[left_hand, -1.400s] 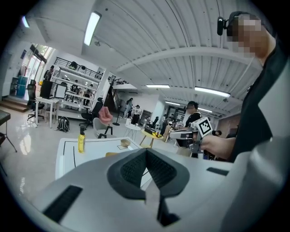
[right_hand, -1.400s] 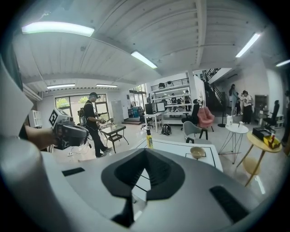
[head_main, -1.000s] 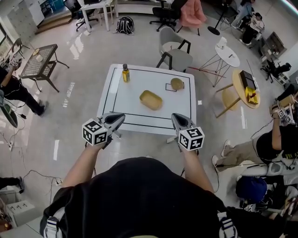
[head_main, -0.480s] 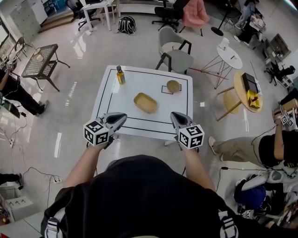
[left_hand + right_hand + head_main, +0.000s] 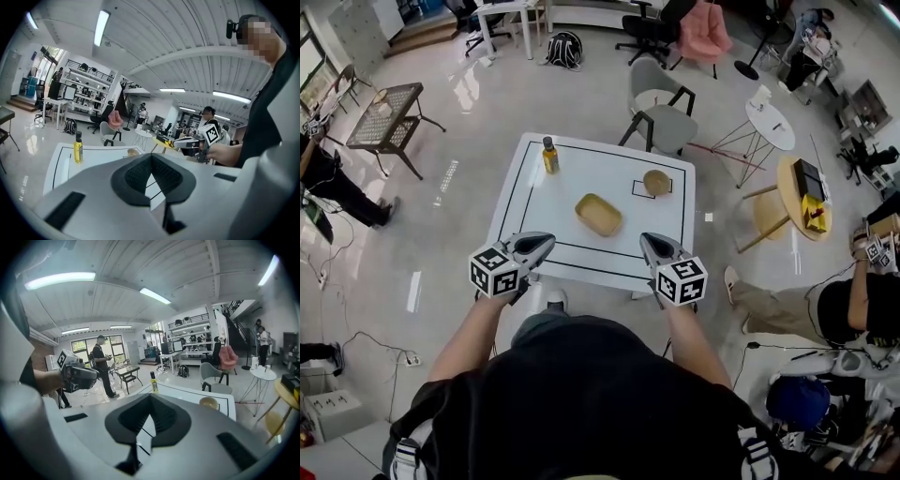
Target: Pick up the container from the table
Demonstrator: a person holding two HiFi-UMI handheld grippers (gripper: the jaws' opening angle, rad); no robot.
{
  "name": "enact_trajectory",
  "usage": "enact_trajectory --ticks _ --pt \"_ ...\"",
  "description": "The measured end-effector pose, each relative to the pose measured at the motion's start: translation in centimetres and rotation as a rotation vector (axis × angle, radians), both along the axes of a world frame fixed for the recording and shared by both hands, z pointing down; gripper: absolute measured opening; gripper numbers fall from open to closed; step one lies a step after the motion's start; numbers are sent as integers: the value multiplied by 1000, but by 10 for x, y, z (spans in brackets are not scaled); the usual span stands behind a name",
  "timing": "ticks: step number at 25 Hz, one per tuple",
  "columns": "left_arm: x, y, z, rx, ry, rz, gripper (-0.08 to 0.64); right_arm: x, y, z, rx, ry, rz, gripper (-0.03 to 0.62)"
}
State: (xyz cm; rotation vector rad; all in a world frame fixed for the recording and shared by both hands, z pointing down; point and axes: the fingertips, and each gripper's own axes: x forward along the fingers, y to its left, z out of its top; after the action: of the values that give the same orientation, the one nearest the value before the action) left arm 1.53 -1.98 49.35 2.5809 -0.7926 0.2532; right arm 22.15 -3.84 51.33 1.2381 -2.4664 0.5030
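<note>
The left gripper (image 5: 546, 240) and the right gripper (image 5: 646, 241) are being held side by side above the near edge of the worktop (image 5: 581, 169), the left toward its near left corner and the right toward its near right corner. Both are being pointed forward and slightly downward across the worktop. The left forearm (image 5: 473, 328) and the right forearm (image 5: 684, 328) are being extended from the body. The jaws of each gripper are being held together, tips meeting, with nothing between them.

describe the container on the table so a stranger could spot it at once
On the white square table with a black border line, near its centre, lies the container, a shallow tan tray. It is the only rectangular thing: the bottle stands tall at a far corner, and the bowl is round.
</note>
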Motion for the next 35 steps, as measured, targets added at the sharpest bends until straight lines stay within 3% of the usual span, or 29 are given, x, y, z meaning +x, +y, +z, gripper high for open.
enact_trajectory --ticks 13,35 --pt "-12 -74 1 5 22 96 6 -13 -49 8 -26 12 98 5" --pt "-42 -149 14 -22 25 210 6 -62 -103 22 -67 31 155 5"
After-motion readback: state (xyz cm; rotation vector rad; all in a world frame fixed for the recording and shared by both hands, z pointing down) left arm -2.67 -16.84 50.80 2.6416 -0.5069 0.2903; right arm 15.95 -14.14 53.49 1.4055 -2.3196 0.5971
